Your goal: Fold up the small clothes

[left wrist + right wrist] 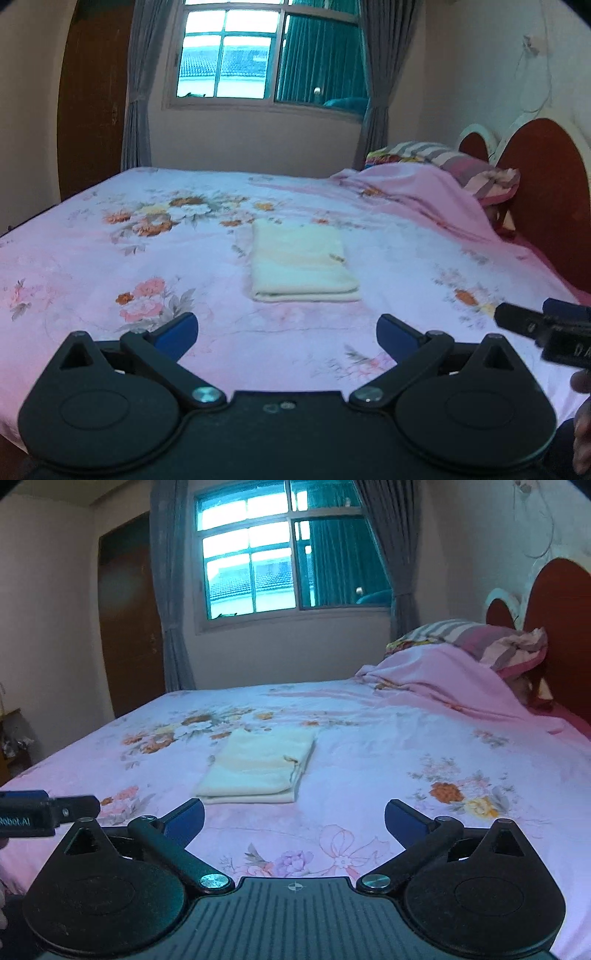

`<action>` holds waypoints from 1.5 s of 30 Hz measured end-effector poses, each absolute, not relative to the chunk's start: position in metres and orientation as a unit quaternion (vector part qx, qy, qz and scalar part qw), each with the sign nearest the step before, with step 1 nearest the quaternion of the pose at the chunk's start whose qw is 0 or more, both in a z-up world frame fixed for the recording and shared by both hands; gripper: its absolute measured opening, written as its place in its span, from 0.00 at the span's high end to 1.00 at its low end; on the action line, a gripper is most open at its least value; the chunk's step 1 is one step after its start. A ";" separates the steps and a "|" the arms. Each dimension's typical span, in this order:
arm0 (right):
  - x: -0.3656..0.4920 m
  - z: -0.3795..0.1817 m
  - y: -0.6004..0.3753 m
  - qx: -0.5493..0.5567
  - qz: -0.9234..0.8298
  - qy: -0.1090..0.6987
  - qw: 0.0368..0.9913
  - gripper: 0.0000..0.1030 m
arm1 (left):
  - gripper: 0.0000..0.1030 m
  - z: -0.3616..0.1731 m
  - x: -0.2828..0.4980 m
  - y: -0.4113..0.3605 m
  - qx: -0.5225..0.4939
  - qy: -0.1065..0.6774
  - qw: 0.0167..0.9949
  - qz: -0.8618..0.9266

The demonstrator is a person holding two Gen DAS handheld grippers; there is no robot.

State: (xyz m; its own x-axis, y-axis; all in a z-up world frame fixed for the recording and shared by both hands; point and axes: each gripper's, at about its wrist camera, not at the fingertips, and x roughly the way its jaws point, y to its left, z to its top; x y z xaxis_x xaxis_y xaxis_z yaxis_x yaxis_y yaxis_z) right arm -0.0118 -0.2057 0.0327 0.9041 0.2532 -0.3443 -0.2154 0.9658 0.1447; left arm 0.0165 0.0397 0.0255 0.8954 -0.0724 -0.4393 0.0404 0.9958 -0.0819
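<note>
My left gripper [287, 334] is spread wide, its two blue-padded fingers [177, 334] well apart and holding nothing. Ahead of the gap between them, apart from both tips, lies the cream cloth [301, 260], already folded into a neat rectangle with its doubled edge facing me. It rests flat on the pink floral bedsheet [110, 258], slightly to the right of the midline between my left fingers.

My right gripper [294, 819] is likewise spread open and empty, blue pads [406, 821] far apart. From this side the folded cloth [258, 768] sits ahead and toward the left finger, its near edge close to that fingertip in the view but not touching it. A small dark mark shows near the cloth's right edge.

Each gripper shows at the edge of the other's view: the right one [543, 328] low at the right, the left one [48, 810] low at the left, so I hold them side by side on the near side of the cloth. A striped pillow [480, 638] lies by the headboard [565, 627], well away.
</note>
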 end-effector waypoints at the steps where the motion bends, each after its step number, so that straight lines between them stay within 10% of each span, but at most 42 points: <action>1: -0.017 0.035 -0.206 0.049 0.120 0.178 0.976 0.00 | 0.01 0.028 0.013 0.038 -0.032 0.224 0.974 -0.031; 45: -0.045 0.051 -0.213 0.051 0.088 0.157 0.982 0.00 | 0.01 0.029 -0.002 0.025 -0.048 0.212 0.975 -0.052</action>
State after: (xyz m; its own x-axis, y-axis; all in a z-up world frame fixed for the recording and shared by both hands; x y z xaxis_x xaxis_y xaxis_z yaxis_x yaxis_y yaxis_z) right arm -0.0446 -0.2131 0.0507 0.9349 0.1895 -0.3002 -0.1574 0.9792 0.1279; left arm -0.0020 0.0248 0.0288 0.9046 -0.1213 -0.4087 0.0806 0.9900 -0.1154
